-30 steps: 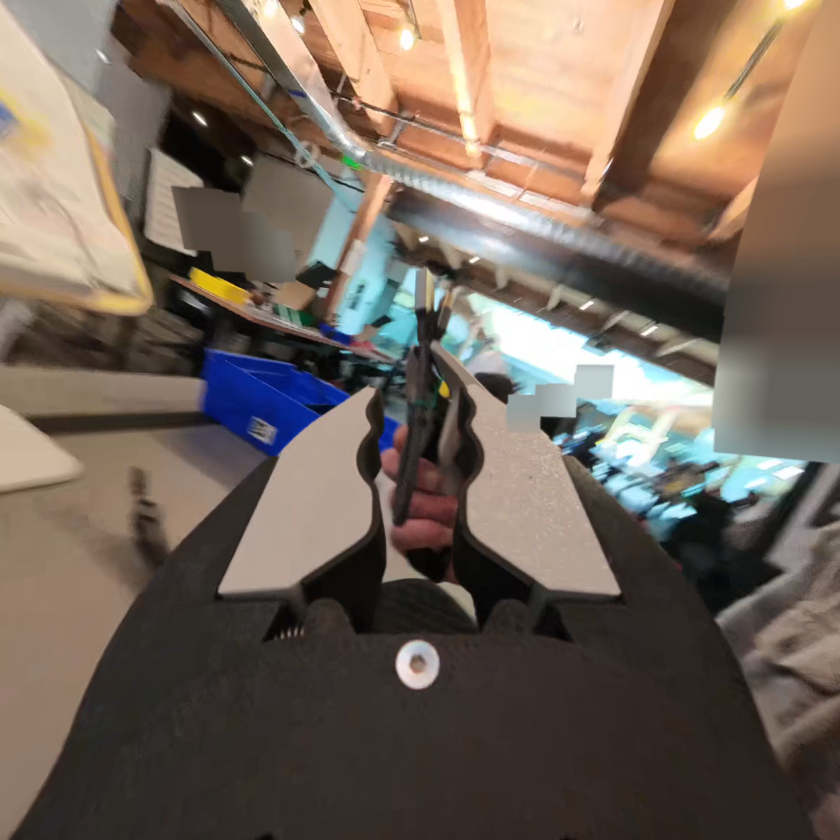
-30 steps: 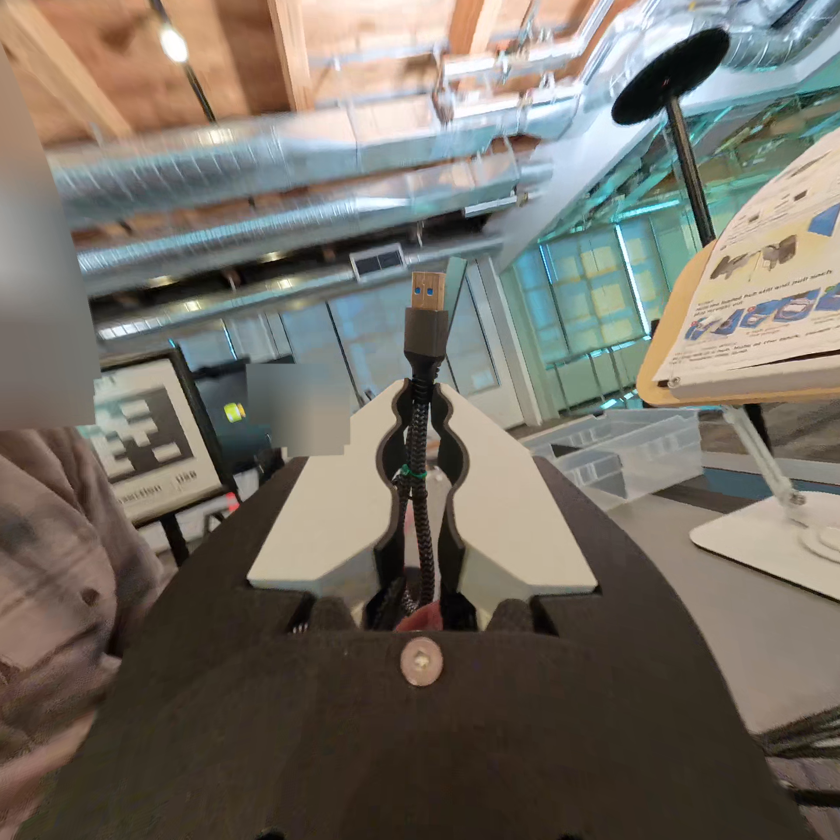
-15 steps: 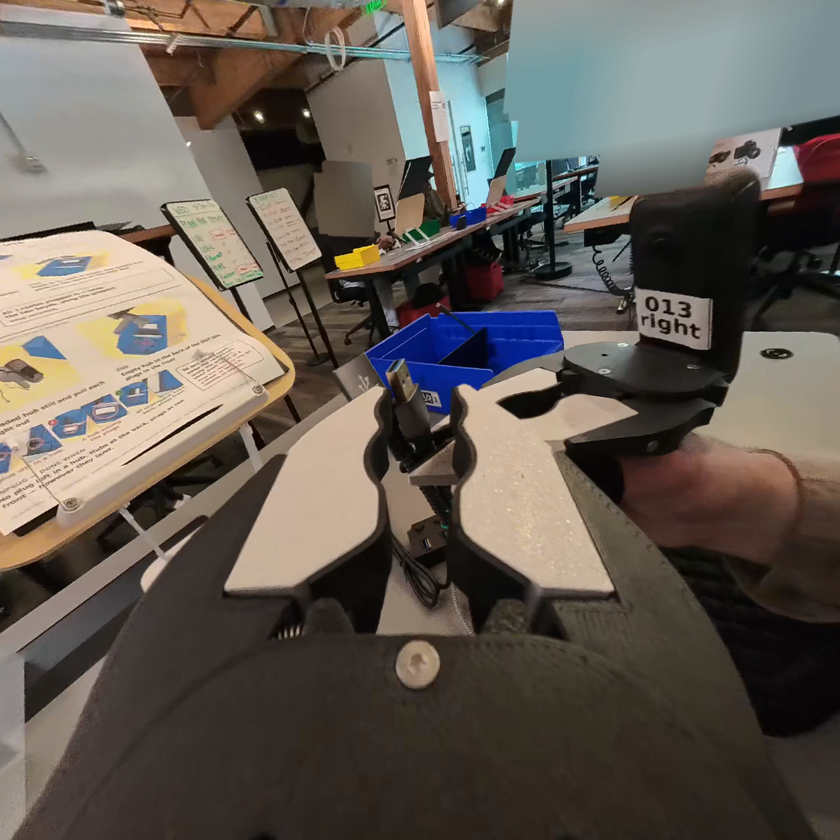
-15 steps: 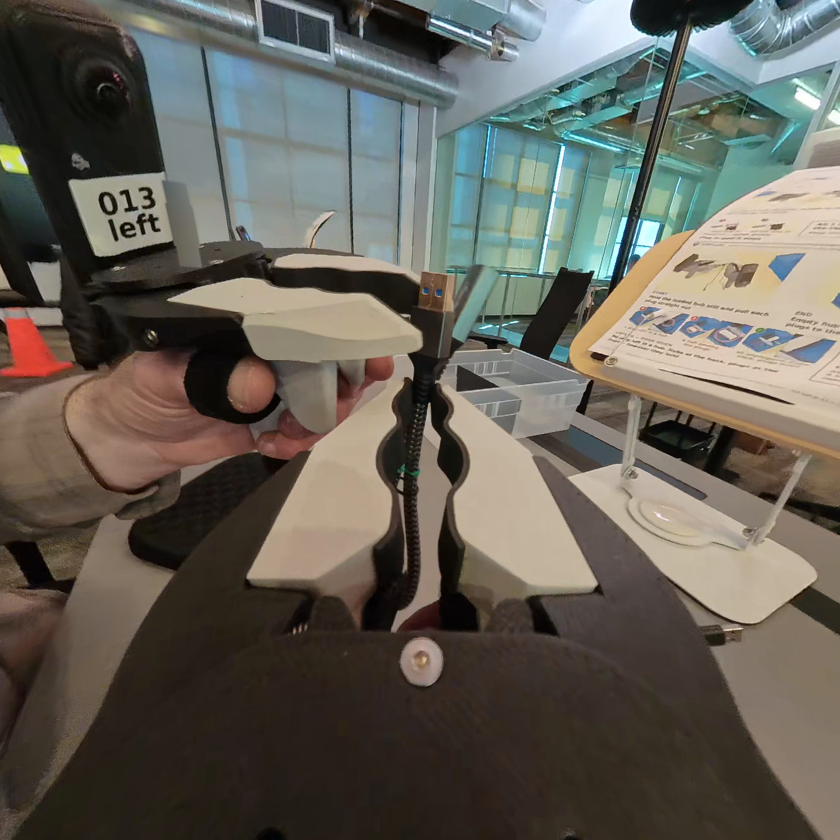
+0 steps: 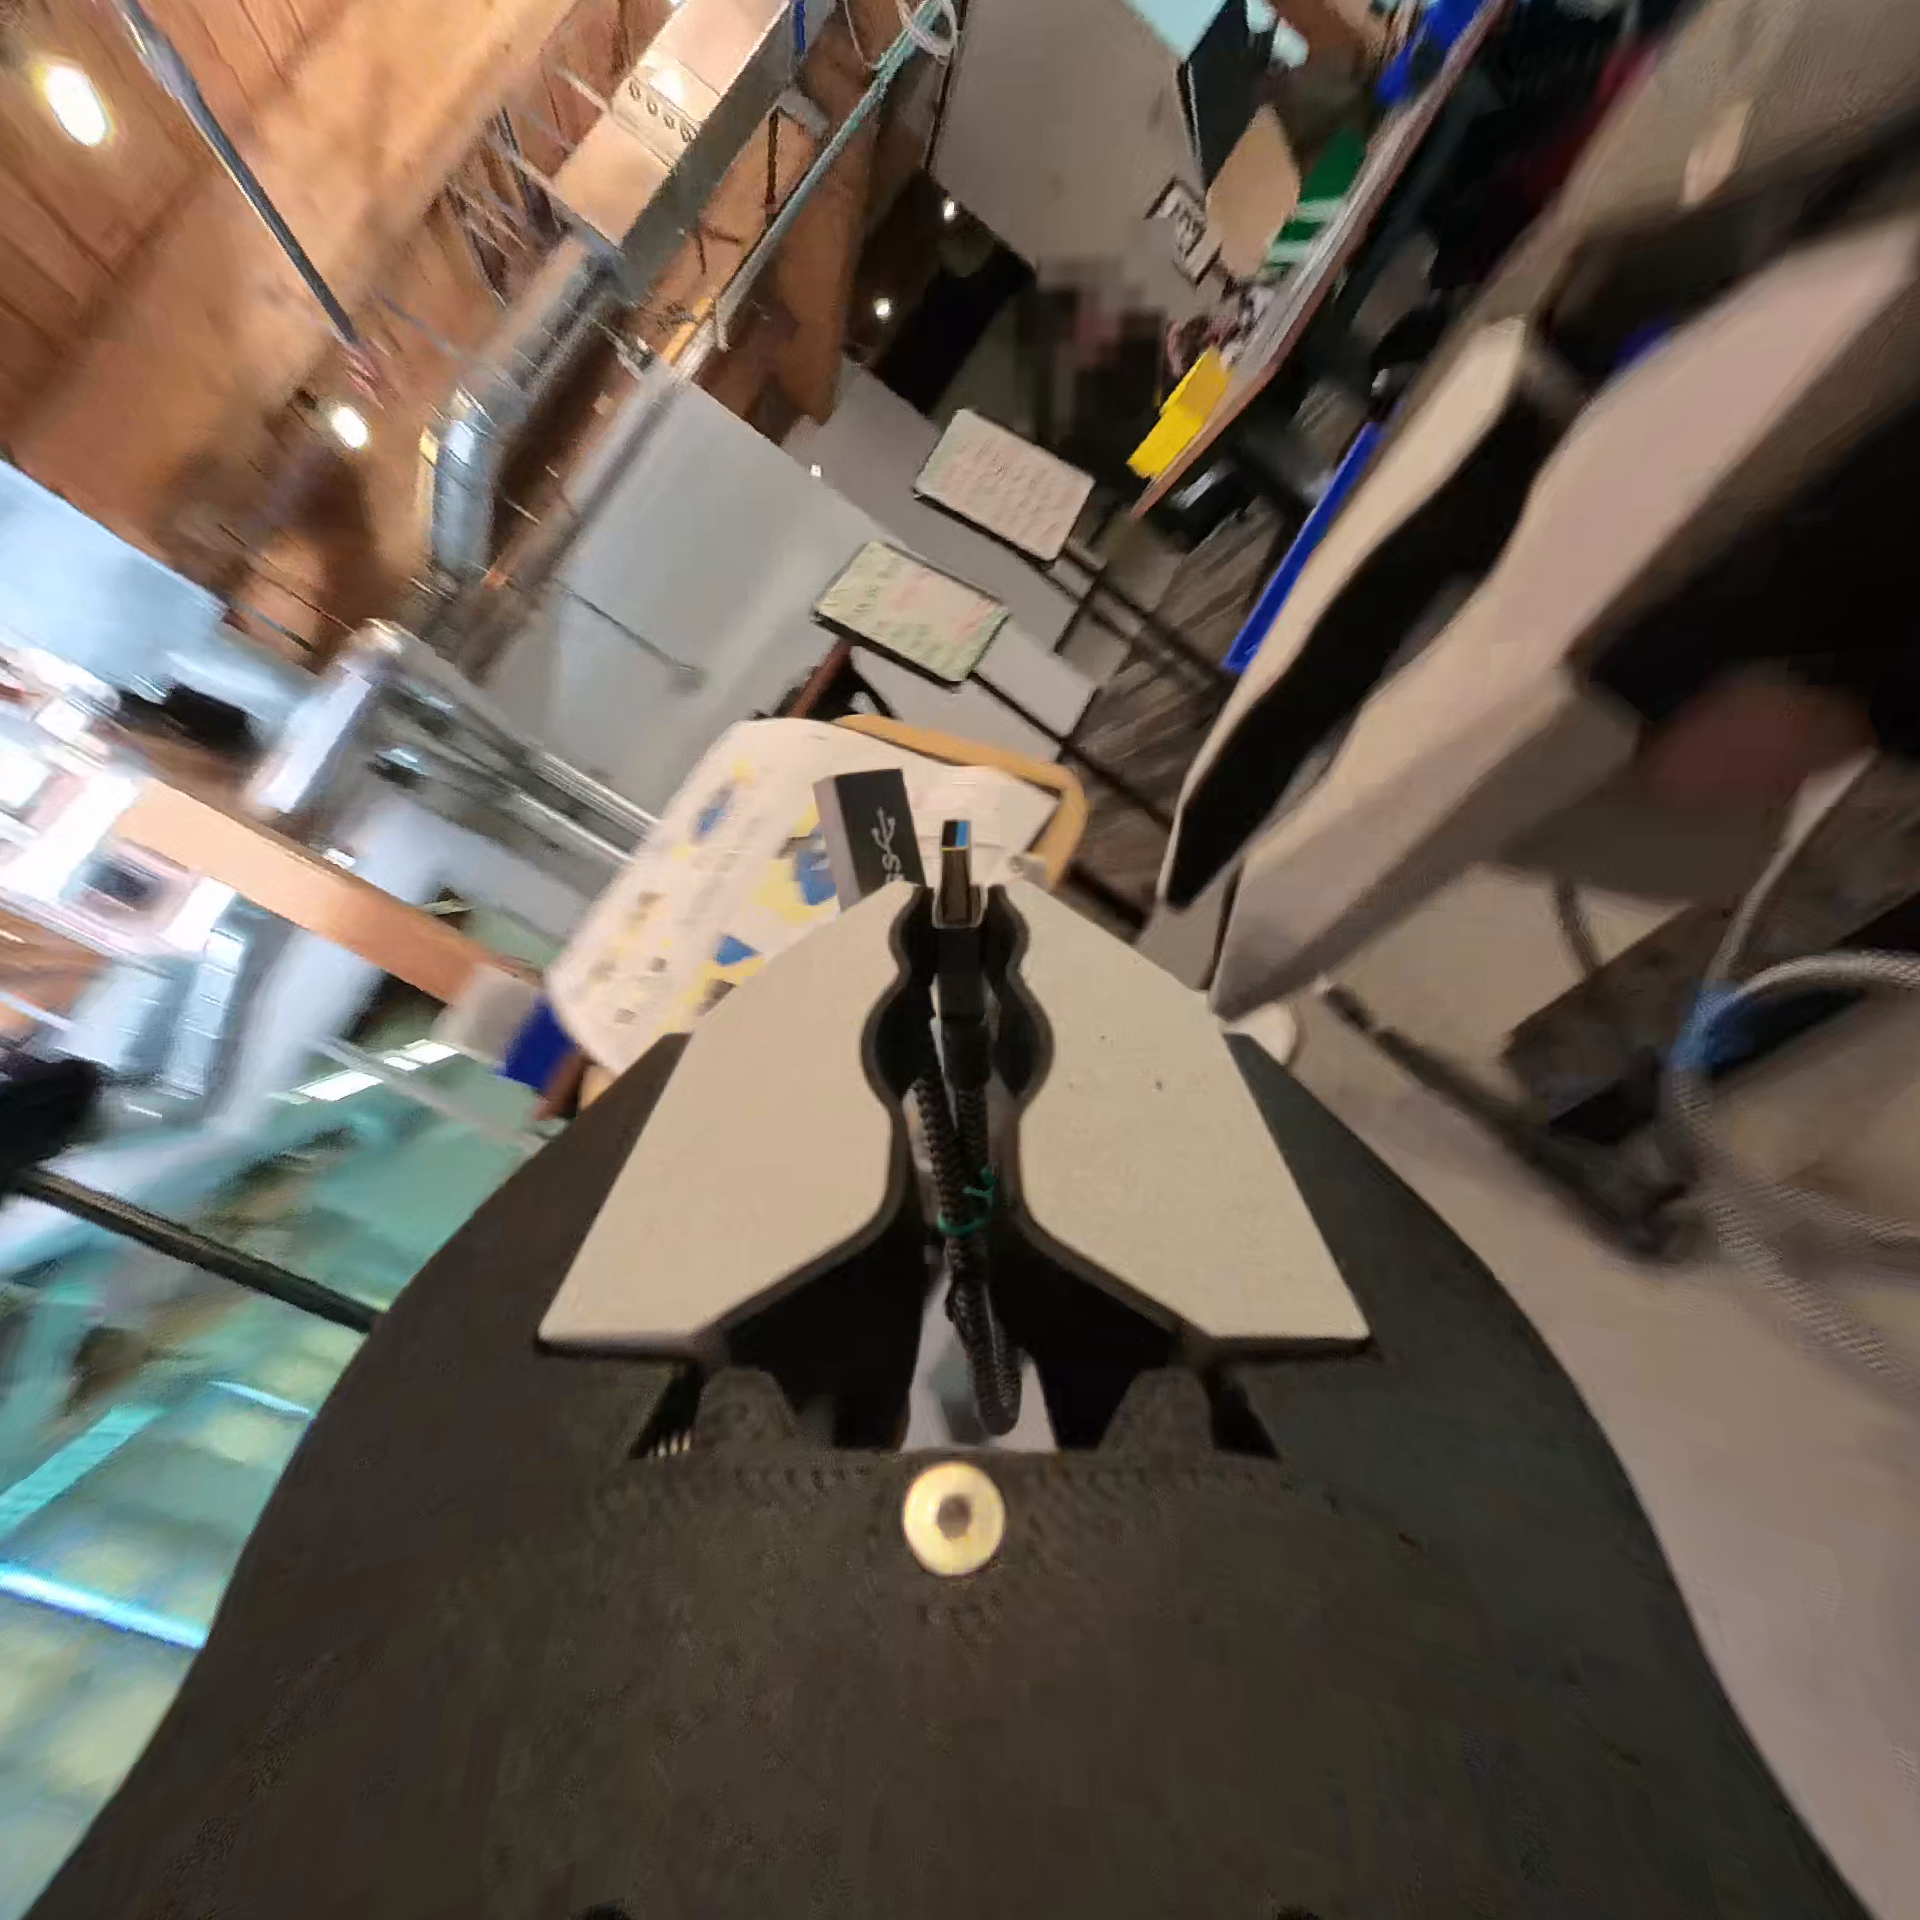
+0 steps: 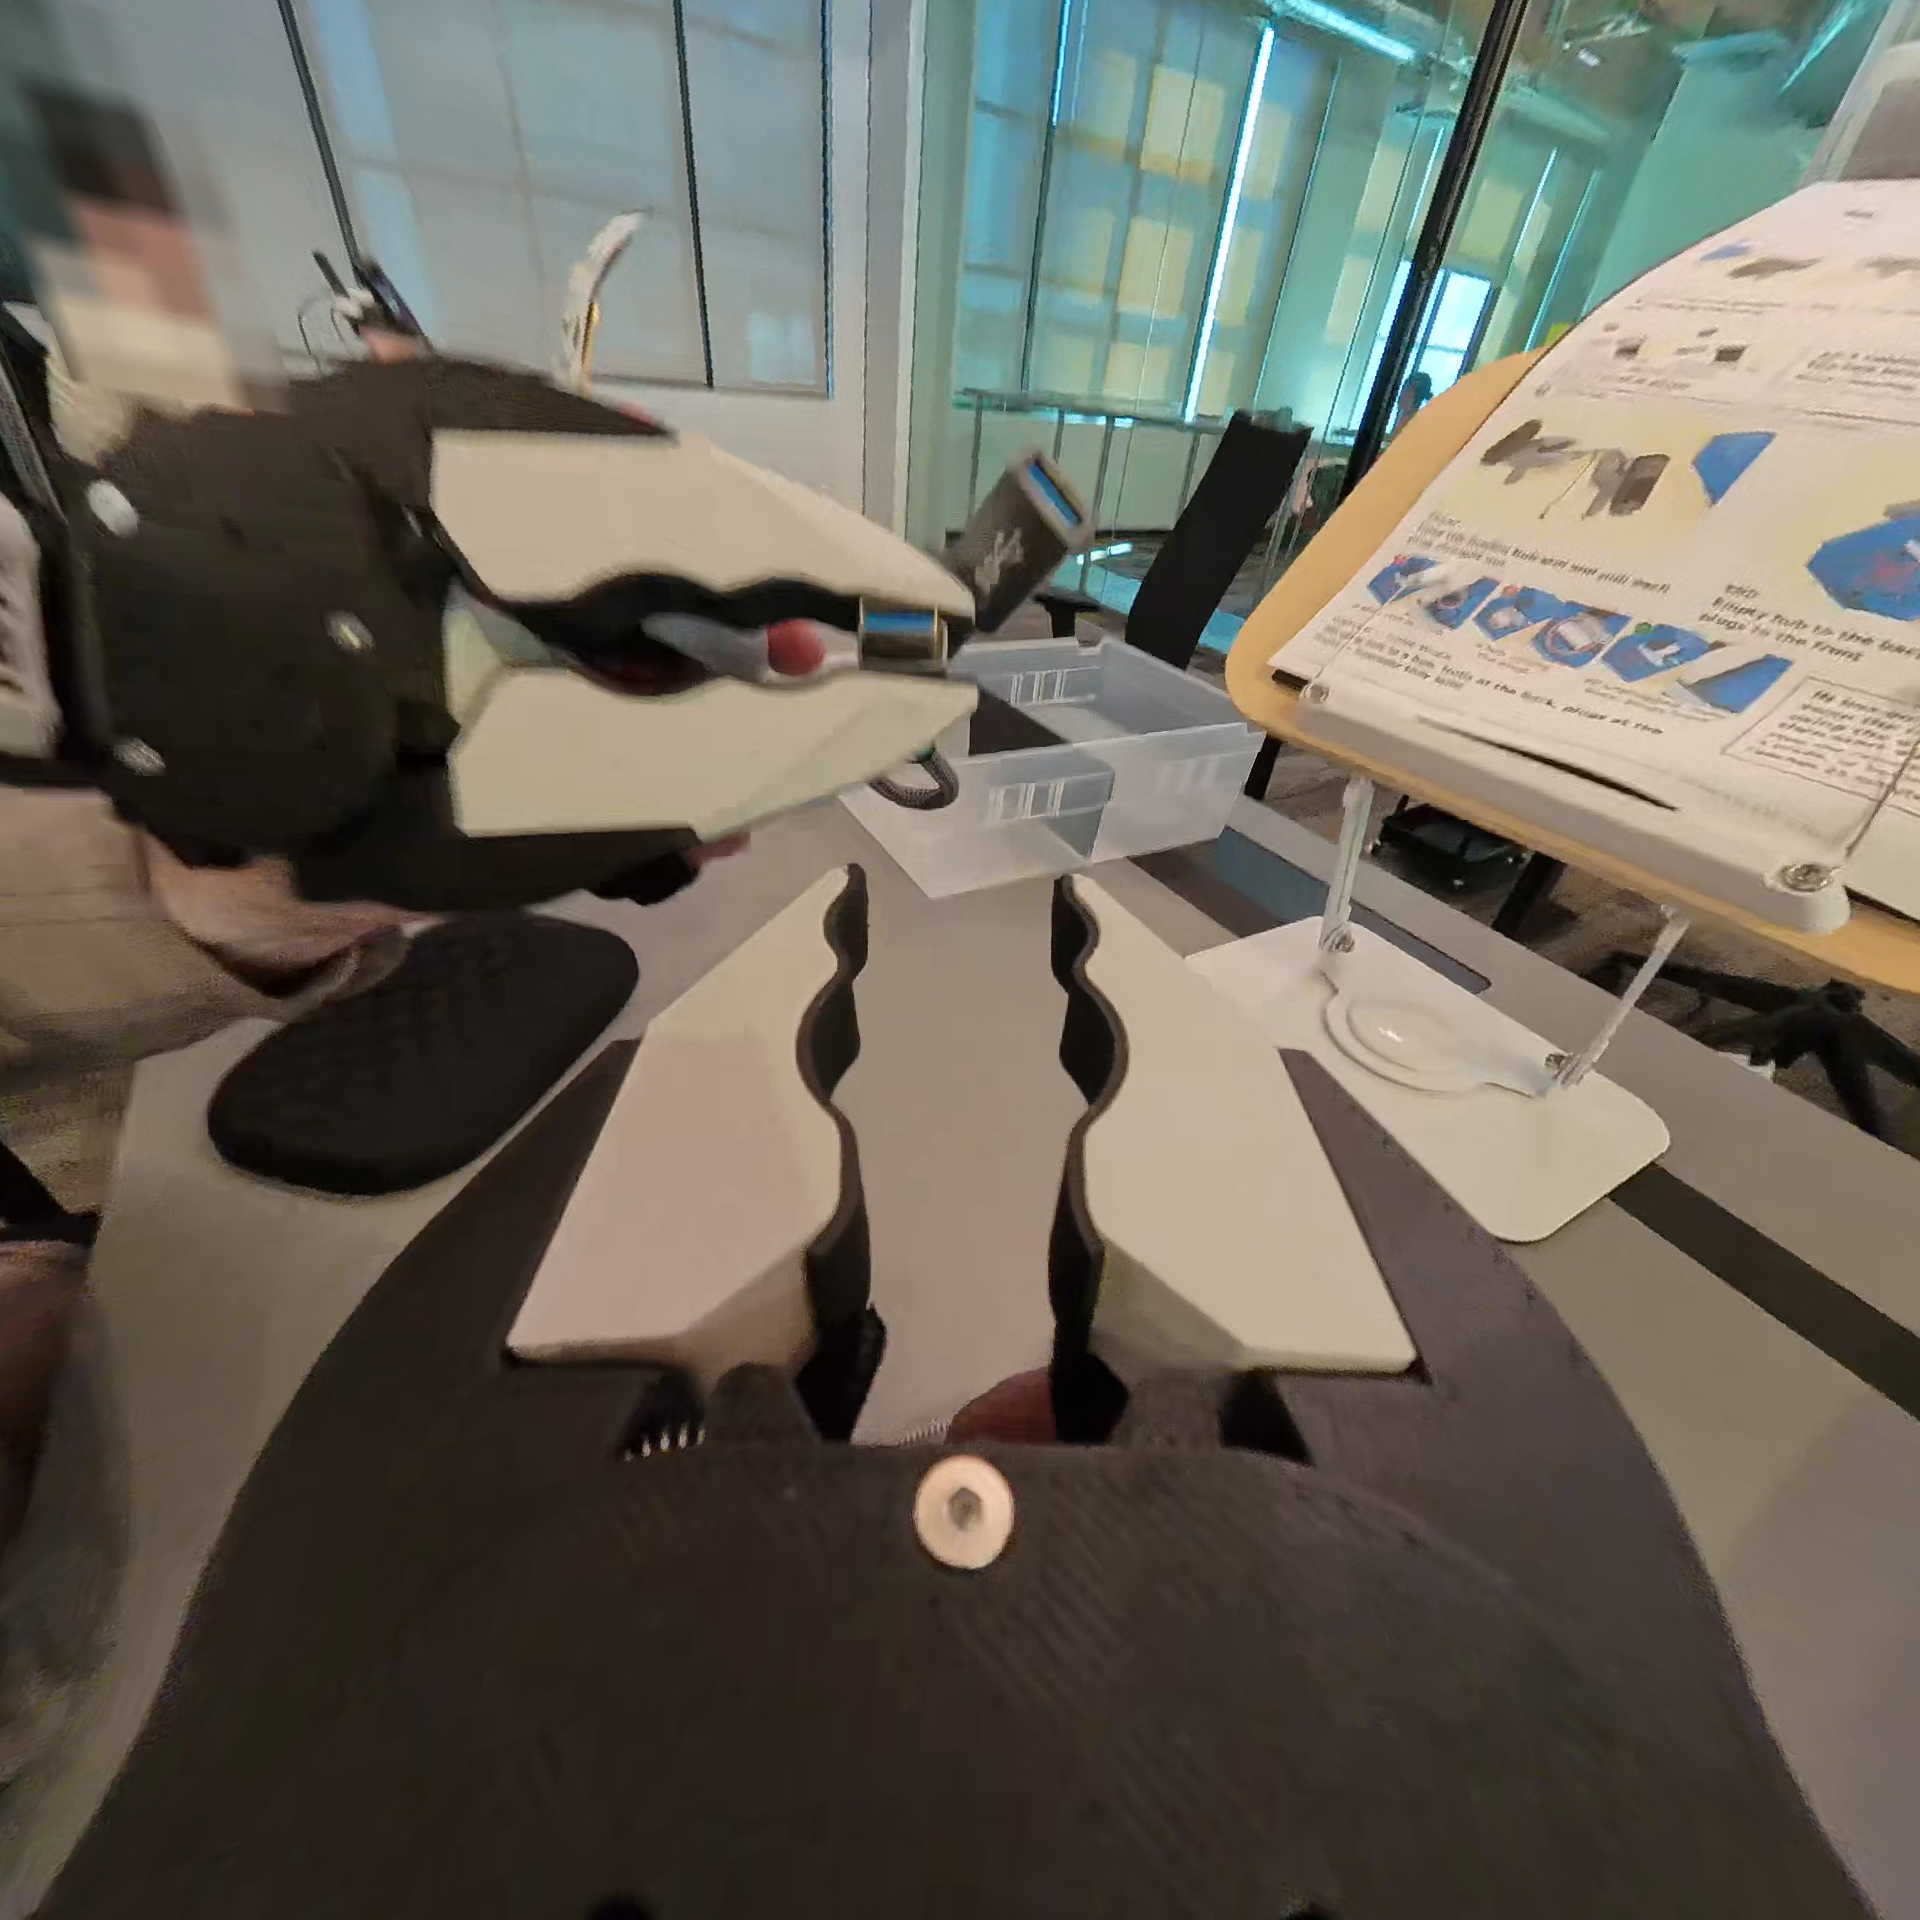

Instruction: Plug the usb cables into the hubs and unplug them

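My left gripper (image 5: 958,902) is shut on a black braided USB cable (image 5: 961,1143). Its pads press the plug's housing, and the metal plug (image 5: 956,857) with a blue insert sticks out past the tips. A dark grey block (image 5: 871,836) with a blue port stands just left of the plug. In the right wrist view the left gripper (image 6: 935,649) is at the upper left, in the air, with the plug (image 6: 899,634) at its tips and the grey block (image 6: 1023,540) beyond them. My right gripper (image 6: 958,891) is open and empty above the table. It shows blurred in the left wrist view (image 5: 1205,945).
A clear plastic bin (image 6: 1101,769) stands on the grey table (image 6: 956,1143) ahead of the right gripper. A tilted board with an instruction sheet (image 6: 1621,582) on a white stand base (image 6: 1455,1091) is to the right. A black pad (image 6: 416,1049) lies at the left.
The cable passed from the right gripper to the left. The left pads closed on the plug, and the right gripper opened, let go and drew back. Both views swung.
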Available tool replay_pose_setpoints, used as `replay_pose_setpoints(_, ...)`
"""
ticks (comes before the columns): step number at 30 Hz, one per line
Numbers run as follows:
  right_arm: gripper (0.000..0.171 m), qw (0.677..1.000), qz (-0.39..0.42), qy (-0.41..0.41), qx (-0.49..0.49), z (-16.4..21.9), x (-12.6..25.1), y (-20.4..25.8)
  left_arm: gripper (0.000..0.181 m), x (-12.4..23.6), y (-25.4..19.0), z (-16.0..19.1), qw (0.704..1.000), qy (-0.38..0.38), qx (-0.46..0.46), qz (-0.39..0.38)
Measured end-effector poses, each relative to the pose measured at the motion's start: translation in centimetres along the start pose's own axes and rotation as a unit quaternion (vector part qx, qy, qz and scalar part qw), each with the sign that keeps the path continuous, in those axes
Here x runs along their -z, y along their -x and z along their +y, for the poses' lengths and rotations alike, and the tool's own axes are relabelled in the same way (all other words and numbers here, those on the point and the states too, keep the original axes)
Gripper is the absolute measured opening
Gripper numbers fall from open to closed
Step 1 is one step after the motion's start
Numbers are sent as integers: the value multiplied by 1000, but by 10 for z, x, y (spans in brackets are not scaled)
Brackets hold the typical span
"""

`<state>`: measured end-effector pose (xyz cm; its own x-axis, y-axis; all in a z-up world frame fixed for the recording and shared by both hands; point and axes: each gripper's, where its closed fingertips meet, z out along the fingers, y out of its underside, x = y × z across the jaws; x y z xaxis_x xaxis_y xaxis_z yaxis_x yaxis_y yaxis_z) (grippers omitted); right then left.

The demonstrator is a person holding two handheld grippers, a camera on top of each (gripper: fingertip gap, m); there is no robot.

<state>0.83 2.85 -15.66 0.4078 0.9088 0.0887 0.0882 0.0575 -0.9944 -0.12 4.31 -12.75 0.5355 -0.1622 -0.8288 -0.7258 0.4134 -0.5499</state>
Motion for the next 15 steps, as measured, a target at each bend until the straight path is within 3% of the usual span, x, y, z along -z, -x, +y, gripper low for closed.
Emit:
replay_pose_setpoints(2, 25, 999, 3, -28, -14, -19, 8, -1, 9, -4, 1, 5, 997, 8, -78, -3)
replay_pose_setpoints(7, 26, 999, 19, -22, 20, -38, 2, 1, 9, -12, 0, 8, 982, 4, -191, 3)
replay_pose_setpoints(15, 18, 999, 33, 24, 35, -28, -14, -3, 9, -14, -8, 2, 969, -16, -244, 22)
